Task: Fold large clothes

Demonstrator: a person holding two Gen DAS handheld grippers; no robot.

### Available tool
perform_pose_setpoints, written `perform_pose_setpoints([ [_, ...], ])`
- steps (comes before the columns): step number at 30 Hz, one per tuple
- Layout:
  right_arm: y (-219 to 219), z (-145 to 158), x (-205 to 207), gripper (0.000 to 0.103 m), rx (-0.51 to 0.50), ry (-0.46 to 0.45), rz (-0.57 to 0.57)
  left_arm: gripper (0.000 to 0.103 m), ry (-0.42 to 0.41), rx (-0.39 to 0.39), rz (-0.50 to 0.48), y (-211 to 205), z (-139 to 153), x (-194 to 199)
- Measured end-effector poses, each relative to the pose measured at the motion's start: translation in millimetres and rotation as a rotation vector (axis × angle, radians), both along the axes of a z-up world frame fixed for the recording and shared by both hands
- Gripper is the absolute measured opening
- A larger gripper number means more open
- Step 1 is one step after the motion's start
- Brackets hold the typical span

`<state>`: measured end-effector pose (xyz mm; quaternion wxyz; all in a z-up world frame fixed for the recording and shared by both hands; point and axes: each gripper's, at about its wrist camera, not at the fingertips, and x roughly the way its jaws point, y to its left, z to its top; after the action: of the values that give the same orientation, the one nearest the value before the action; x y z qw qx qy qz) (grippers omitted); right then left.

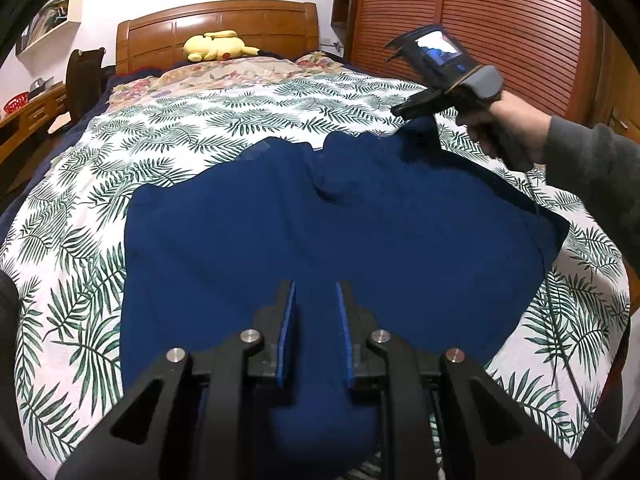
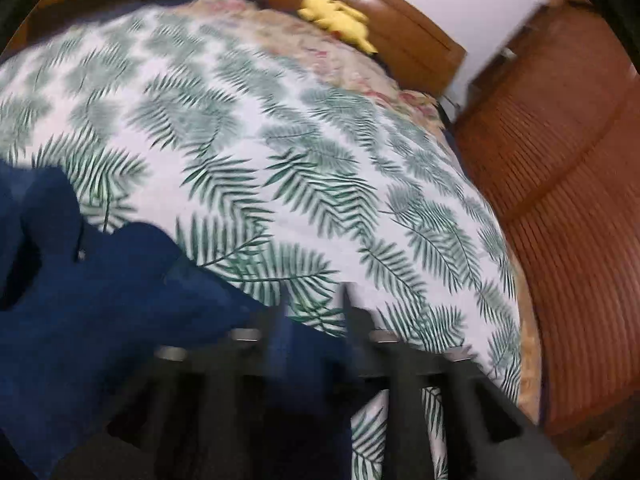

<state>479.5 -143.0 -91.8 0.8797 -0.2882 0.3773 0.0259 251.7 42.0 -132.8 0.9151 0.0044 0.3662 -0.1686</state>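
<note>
A large dark blue garment (image 1: 328, 232) lies spread on the bed, its far corner reaching up to the right. My left gripper (image 1: 316, 300) is low over its near edge. The jaws stand narrow, with blue cloth bunched between the pads. In a person's hand at the upper right, my right gripper (image 1: 402, 111) hovers just above the garment's far right corner. The right wrist view is blurred. There my right gripper (image 2: 314, 308) has its fingers apart with the leaf-print cover showing between them. The blue garment (image 2: 100, 300) lies beside and under the left finger.
The bed has a white cover with green leaves (image 1: 200, 120), a wooden headboard (image 1: 218, 26) and a yellow plush toy (image 1: 216, 46) near the pillows. A slatted wooden wardrobe (image 1: 500, 32) stands to the right. A desk (image 1: 28, 120) and a dark chair (image 1: 82, 76) are on the left.
</note>
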Motion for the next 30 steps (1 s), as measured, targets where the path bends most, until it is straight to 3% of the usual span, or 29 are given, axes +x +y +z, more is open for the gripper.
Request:
perform_pose_setpoints([
  [5,-39.6,16.6,-19.8,0.063,0.094,0.002,-0.054,0.017,0.0,0.004,0.003,0.4,-0.7,1.0],
  [14,-97.0,-32.4,-32.1,0.063,0.274,0.236,-0.17,0.017,0.016,0.014,0.006,-1.9,-4.9,3.4],
  [18,-102.0,-33.0,-31.5,0.061,0.366,0.26,-0.181,0.017,0.019,0.013,0.006,-1.6,-5.5,3.9],
  [26,-102.9,14.0,-61.5,0.061,0.4,0.086,-0.107,0.017,0.018,0.01,0.005,-1.1,-6.2,3.4],
  [30,-109.9,-2.4,-56.1,0.061,0.335,0.166,-0.182,0.017,0.018,0.011,0.004,-1.9,-7.0,3.3],
])
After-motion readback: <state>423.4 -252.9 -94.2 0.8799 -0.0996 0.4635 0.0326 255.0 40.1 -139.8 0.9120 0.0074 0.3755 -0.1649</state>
